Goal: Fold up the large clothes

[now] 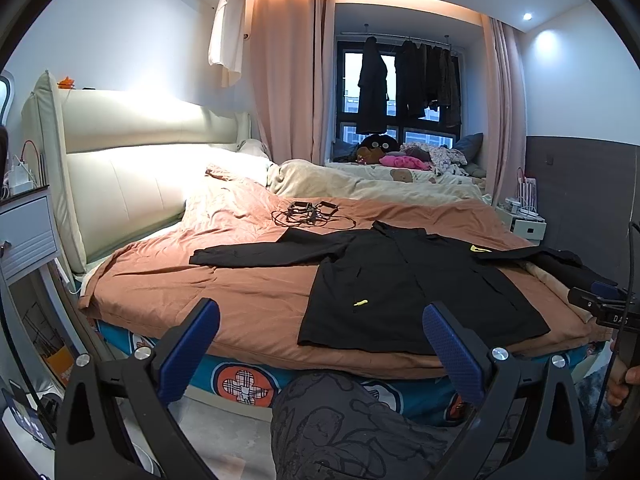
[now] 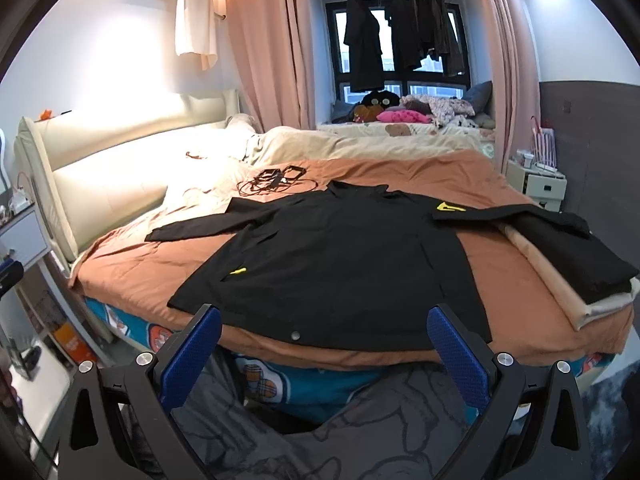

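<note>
Though perhaps creased, flat matte-black jacket [image 2: 340, 256].

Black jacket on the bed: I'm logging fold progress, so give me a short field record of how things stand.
garment: black jacket, spread flat on the orange-brown duvet, sleeves out to both sides
fold state: not yet folded
left gripper: jaws open, empty, short of the hem
right gripper: jaws open, empty, short of the hem
nearby: folded dark garment at right; tangled cables beyond the collar

left gripper [image 1: 320, 350]: black arms, blue textured fingers [image 1: 192, 344], silver screws | right gripper [image 2: 324, 354]: same | trousers [image 1: 352, 428]: dark patterned
</note>
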Available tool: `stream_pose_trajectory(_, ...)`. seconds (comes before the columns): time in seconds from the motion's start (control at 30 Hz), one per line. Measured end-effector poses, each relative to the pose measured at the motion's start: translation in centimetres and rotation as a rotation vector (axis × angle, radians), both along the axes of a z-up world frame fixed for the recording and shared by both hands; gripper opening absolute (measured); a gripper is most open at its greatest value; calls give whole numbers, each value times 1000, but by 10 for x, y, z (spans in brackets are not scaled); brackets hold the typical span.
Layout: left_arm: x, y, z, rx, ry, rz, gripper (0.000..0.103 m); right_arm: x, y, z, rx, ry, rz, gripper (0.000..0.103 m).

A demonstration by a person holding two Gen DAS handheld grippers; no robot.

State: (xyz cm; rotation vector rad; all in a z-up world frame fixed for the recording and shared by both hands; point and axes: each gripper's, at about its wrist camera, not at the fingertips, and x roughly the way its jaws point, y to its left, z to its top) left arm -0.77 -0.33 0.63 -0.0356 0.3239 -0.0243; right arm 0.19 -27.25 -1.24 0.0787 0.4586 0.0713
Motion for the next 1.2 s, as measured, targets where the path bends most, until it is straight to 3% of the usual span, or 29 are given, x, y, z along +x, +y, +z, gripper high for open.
stream_pose_trajectory(1.07,-1,-4,-12,0,13,-39,102,-1,0,-9,13,-6,-28,103)
stream_pose_trajectory(1.2,-1,-5,-13,7,14,-28,96,-1,-2,-9,12,-4,-29,103)
